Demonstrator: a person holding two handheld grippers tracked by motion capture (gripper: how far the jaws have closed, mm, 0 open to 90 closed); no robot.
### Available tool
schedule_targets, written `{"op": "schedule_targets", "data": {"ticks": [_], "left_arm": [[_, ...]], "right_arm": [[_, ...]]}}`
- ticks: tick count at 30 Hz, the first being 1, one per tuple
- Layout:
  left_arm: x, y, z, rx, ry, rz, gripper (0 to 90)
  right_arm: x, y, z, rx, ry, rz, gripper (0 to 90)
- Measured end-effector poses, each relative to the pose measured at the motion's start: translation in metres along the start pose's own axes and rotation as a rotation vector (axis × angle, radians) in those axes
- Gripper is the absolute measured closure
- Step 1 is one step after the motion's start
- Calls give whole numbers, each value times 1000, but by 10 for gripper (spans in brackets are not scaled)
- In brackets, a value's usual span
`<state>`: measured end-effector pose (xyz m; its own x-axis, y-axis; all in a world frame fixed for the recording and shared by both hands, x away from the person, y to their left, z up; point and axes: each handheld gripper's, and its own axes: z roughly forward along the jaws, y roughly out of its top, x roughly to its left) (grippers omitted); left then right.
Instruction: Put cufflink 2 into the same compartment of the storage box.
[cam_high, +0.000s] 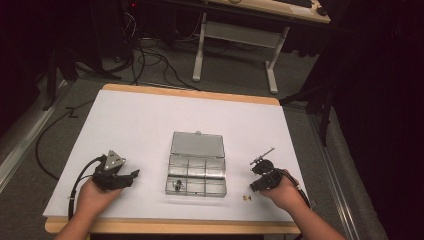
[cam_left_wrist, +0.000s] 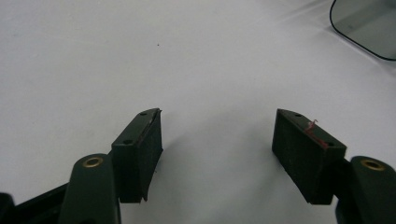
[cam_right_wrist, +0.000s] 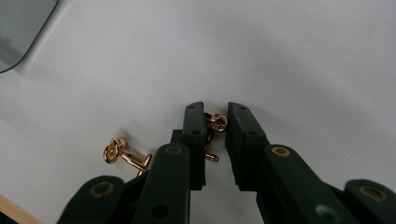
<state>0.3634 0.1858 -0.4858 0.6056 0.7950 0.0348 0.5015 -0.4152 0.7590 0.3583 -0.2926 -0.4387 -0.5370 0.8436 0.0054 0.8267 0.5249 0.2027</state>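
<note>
The right hand-held gripper (cam_right_wrist: 215, 122) is clenched on a gold cufflink (cam_right_wrist: 214, 132), its knot head between the pads, probably so the piece can be lifted off the bench (cam_high: 150, 125). A second cufflink (cam_right_wrist: 125, 156) lies just left of the jaws, apart from them. The compartment box (cam_high: 196, 170) stands open to the left at bench centre, with nothing between. The left hand-held gripper (cam_left_wrist: 217, 140) rests released near the left edge.
</note>
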Motion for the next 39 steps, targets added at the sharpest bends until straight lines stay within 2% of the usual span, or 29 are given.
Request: {"op": "schedule_targets", "data": {"ticks": [4,16,17,18,24,34,39], "left_arm": [[0,0,0,1,2,1,336],[0,0,-1,-10,-1,4,341],[0,0,-1,-9,-2,4,340],[0,0,-1,-9,-3,5,340],[-1,0,-1,-8,-1,2,334],[0,-1,-1,-14,-12,0,322],[0,-1,-1,-16,-14,0,321]], "right_arm": [[1,3,-7,-7,29,11,790],[2,9,-20,-8,56,-17,790],[4,10,-21,-1,59,4,790],[3,10,-21,-8,60,-21,790],[6,15,-26,-5,65,-34,790],[20,34,-41,-18,74,-81,790],[28,42,-43,-18,79,-106,790]]}}
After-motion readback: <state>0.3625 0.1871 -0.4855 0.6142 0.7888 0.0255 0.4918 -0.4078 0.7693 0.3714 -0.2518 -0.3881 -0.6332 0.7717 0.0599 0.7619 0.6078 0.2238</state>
